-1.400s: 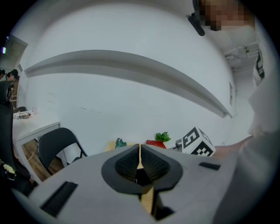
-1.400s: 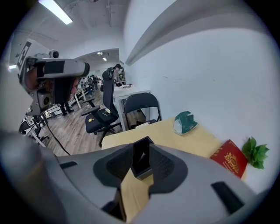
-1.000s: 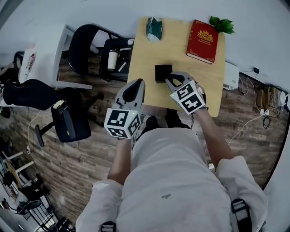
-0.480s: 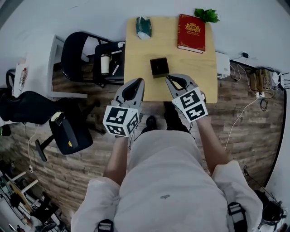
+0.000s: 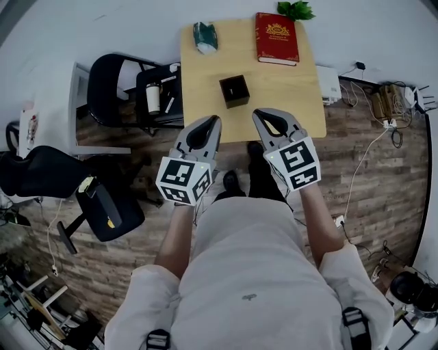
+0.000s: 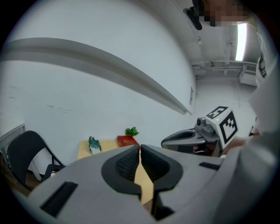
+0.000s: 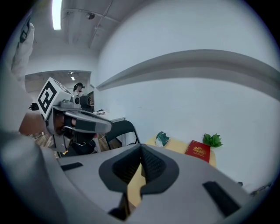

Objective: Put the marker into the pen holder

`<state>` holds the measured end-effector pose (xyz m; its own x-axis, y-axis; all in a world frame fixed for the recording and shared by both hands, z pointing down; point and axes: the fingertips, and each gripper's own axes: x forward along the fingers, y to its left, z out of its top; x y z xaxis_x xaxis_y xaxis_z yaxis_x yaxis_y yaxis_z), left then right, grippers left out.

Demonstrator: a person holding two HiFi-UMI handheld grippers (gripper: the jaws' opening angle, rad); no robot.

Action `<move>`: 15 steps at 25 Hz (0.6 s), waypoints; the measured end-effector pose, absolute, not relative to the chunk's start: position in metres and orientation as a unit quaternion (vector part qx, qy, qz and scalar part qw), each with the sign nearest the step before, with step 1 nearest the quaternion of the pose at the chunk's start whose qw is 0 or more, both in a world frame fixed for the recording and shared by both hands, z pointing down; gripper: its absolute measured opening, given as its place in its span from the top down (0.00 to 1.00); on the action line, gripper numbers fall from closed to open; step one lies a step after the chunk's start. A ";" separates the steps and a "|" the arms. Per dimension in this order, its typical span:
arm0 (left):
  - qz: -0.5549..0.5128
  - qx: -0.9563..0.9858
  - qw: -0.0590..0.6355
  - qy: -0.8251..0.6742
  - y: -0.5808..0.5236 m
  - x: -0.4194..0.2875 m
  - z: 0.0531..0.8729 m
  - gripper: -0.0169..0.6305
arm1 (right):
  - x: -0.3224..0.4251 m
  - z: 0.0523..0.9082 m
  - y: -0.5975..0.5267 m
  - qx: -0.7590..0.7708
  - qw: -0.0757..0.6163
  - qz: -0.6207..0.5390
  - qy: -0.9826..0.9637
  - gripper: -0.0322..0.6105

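The black square pen holder point(image 5: 234, 91) stands in the middle of the wooden table point(image 5: 277, 89). I cannot see a marker in any view. My left gripper point(image 5: 205, 126) and right gripper point(image 5: 268, 117) hang side by side in front of the table's near edge, above the floor. Both point toward the table. In the left gripper view my left gripper point(image 6: 139, 152) has its jaws together with nothing in them. In its own view my right gripper point(image 7: 141, 152) has just been closing, and its jaws meet on nothing.
A red book point(image 5: 276, 39), a green plant point(image 5: 294, 9) and a crumpled teal thing point(image 5: 204, 36) lie at the table's far end. Black chairs point(image 5: 109, 78) and a seat with a cup point(image 5: 153, 98) stand to the left. Cables point(image 5: 383, 109) lie on the floor to the right.
Both grippers have drawn back from the table toward the person. The right one was over the table by the pen holder and is now off its near edge. The table appears farther away.
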<state>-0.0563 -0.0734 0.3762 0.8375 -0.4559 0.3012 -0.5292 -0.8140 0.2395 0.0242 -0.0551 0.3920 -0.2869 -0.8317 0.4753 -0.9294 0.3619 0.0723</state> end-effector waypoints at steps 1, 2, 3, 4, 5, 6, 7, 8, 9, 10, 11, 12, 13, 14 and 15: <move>0.115 0.947 0.157 -0.257 -0.070 -0.057 0.375 0.95 | 0.023 0.389 -0.051 0.559 0.215 0.111 -0.793 0.95; 0.113 0.948 0.156 -0.253 -0.067 -0.057 0.373 0.95 | 0.023 0.386 -0.048 0.564 0.207 0.113 -0.791 0.95; 0.112 0.949 0.155 -0.250 -0.063 -0.058 0.372 0.95 | 0.022 0.383 -0.044 0.570 0.200 0.114 -0.789 0.95; 0.111 0.950 0.154 -0.248 -0.060 -0.058 0.371 0.95 | 0.022 0.380 -0.041 0.575 0.193 0.114 -0.787 0.95; 0.110 0.951 0.153 -0.245 -0.058 -0.059 0.369 0.95 | 0.022 0.377 -0.038 0.579 0.187 0.112 -0.785 0.95; 0.109 0.952 0.152 -0.243 -0.056 -0.059 0.368 0.95 | 0.022 0.374 -0.035 0.583 0.181 0.109 -0.784 0.95; 0.107 0.953 0.150 -0.241 -0.054 -0.060 0.366 0.95 | 0.022 0.370 -0.033 0.587 0.173 0.106 -0.784 0.95; 0.106 0.954 0.149 -0.240 -0.052 -0.060 0.365 0.95 | 0.023 0.365 -0.031 0.591 0.166 0.102 -0.783 0.95; 0.104 0.954 0.147 -0.238 -0.051 -0.060 0.363 0.95 | 0.023 0.361 -0.029 0.594 0.159 0.098 -0.782 0.95; 0.103 0.955 0.145 -0.237 -0.049 -0.061 0.361 0.95 | 0.024 0.357 -0.027 0.598 0.154 0.093 -0.781 0.95; 0.101 0.956 0.144 -0.235 -0.047 -0.061 0.359 0.95 | 0.024 0.353 -0.024 0.601 0.149 0.088 -0.780 0.95; 0.100 0.956 0.142 -0.234 -0.046 -0.061 0.357 0.95 | 0.024 0.349 -0.022 0.603 0.144 0.084 -0.780 0.95; 0.099 0.957 0.141 -0.234 -0.045 -0.062 0.356 0.95 | 0.024 0.346 -0.020 0.604 0.139 0.081 -0.781 0.95; 0.097 0.957 0.139 -0.234 -0.044 -0.062 0.354 0.95 | 0.024 0.343 -0.019 0.605 0.133 0.078 -0.781 0.95; 0.096 0.958 0.138 -0.234 -0.044 -0.061 0.353 0.95 | 0.024 0.341 -0.017 0.606 0.128 0.075 -0.781 0.95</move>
<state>-0.0613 -0.0440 0.3531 0.8724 -0.4212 0.2480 -0.4741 -0.8527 0.2195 0.0242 -0.0170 0.3407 -0.2328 -0.9277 0.2917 -0.9664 0.2543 0.0376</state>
